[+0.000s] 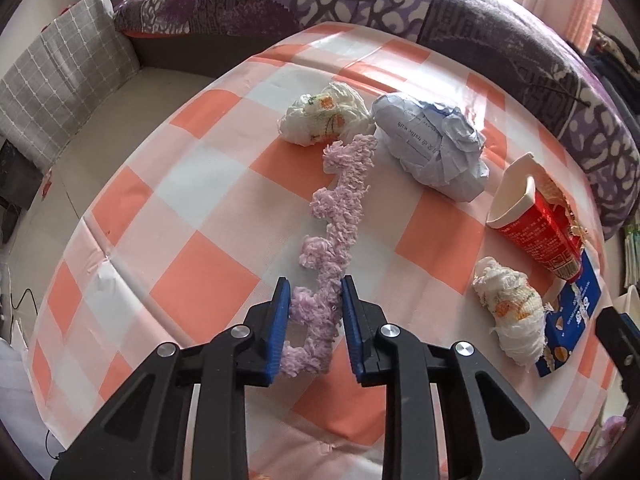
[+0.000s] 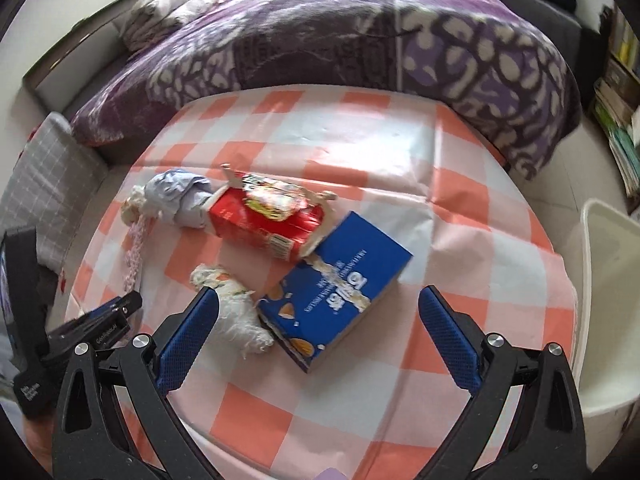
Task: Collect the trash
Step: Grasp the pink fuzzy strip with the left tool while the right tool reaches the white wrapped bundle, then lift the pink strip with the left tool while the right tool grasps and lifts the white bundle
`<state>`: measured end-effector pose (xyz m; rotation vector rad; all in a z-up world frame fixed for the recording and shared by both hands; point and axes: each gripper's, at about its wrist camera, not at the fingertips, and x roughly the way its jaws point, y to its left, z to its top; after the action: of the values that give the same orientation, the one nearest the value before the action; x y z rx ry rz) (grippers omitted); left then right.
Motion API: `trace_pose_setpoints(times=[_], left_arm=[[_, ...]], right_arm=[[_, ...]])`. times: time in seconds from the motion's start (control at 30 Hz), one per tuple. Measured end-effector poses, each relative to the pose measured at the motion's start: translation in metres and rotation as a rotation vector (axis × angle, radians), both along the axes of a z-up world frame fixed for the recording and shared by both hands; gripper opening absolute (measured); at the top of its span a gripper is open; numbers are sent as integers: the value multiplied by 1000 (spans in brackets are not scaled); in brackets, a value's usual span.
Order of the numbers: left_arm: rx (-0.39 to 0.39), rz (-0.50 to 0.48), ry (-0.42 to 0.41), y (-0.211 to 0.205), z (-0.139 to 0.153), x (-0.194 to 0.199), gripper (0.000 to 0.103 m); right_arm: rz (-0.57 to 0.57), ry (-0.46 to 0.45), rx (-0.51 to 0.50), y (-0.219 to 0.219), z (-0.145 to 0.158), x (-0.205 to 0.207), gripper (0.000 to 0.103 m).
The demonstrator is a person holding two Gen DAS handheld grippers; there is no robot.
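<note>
A long fluffy lilac strip (image 1: 340, 216) lies on the orange-checked tablecloth (image 1: 208, 288). My left gripper (image 1: 314, 300) is shut on its near end, blue pads pressing both sides. Beyond lie a crumpled printed tissue (image 1: 324, 118), a crumpled pale blue paper ball (image 1: 436, 148), a torn red carton (image 1: 536, 220), another tissue wad (image 1: 508, 312) and a blue box (image 1: 568, 320). My right gripper (image 2: 320, 312) stands wide open above the blue box (image 2: 340, 296), the tissue wad (image 2: 236, 312) by its left finger. The red carton (image 2: 268, 216) and the blue paper ball (image 2: 180, 196) lie farther back.
A purple patterned quilt (image 2: 360, 40) covers the bed behind the table. A white bin (image 2: 608, 312) stands at the table's right edge. A grey checked cushion (image 1: 60, 92) sits to the left. The left gripper's body (image 2: 80, 328) shows at the lower left of the right wrist view.
</note>
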<state>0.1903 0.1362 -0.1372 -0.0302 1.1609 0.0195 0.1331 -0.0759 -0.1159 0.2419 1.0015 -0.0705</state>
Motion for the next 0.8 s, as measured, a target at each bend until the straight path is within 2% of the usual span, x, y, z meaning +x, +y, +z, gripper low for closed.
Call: trace_pose_setpoints(times=[0.1,0.27,0.4,0.47,0.5,0.53,0.57,0.7,0.8], left_arm=[[-32,23,-31,6,19,-8,26],[-88,51,-88,11,50,-24,26],[-91,46,-113,9,65,-34,26],[-82,44,-125,9,69,-37,26],[-75,43,-130,9,69,-38,26],[-71,45,-131,9,69,-39,26],[-68,49,-129,10,69,-39,26],[-61,70,-130,16,69,-42,26],[-67,79,-146,16,73,-44,26]], right_arm=[[92,-11,-22,16,-1,8,95],[218,-4,-102,46,-10,18,85],[286,24,-164,68,-25,20,75],[302,19,-222,79,-30,19,73],[312,13,-242,83,-31,17,64],[321,8,-264,87,-32,17,45],[321,0,-293,90,-32,16,37],[320,-12,-230,87,-28,13,34],[302,-70,-140,79,-8,9,34]])
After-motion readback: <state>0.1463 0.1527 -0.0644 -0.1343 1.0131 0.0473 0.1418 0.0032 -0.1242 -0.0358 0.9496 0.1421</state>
